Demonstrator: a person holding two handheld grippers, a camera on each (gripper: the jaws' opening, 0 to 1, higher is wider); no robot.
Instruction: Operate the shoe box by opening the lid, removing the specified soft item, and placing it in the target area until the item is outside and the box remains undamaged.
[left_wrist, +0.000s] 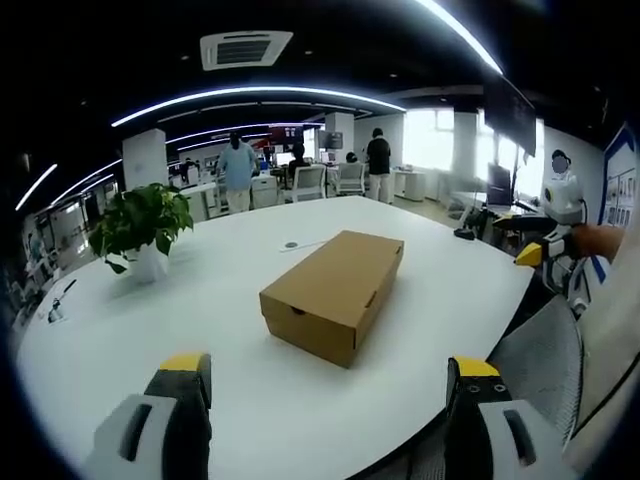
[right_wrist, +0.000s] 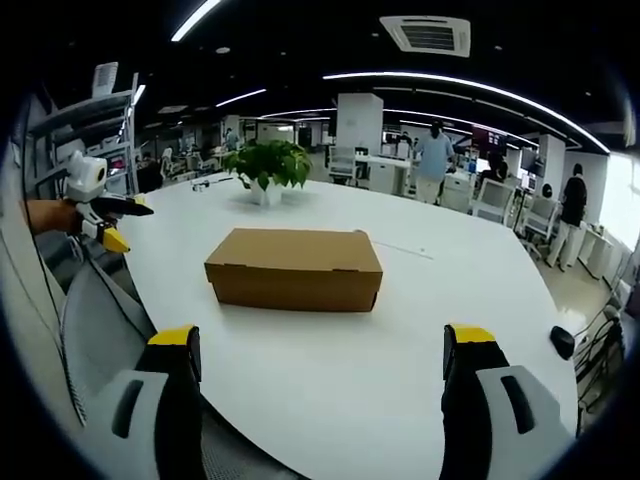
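Shoe box (left_wrist: 335, 295) first: we see it lying near the middle of a big white table (left_wrist: 230, 400), plain brown cardboard with its lid down flat. In the right gripper view the box (right_wrist: 295, 268) shows its long side to us, and nothing touches it.

We hold the left gripper (left_wrist: 330, 385) low over the near edge of the table, its two yellow-tipped jaws spread wide with bare tabletop between them — nothing in its grasp. The right gripper (right_wrist: 322, 355) is the same: jaws wide apart, empty, short of the box.

Each gripper also appears at the edge of the other's view, held in a hand beside a grey mesh chair (left_wrist: 540, 360); there we cannot tell how far the jaws stand.

A potted plant (left_wrist: 142, 228) stands on the table well apart from the box, and a small round thing (left_wrist: 291, 244) lies just beyond the box. People (left_wrist: 238, 170) stand among desks in the office behind.
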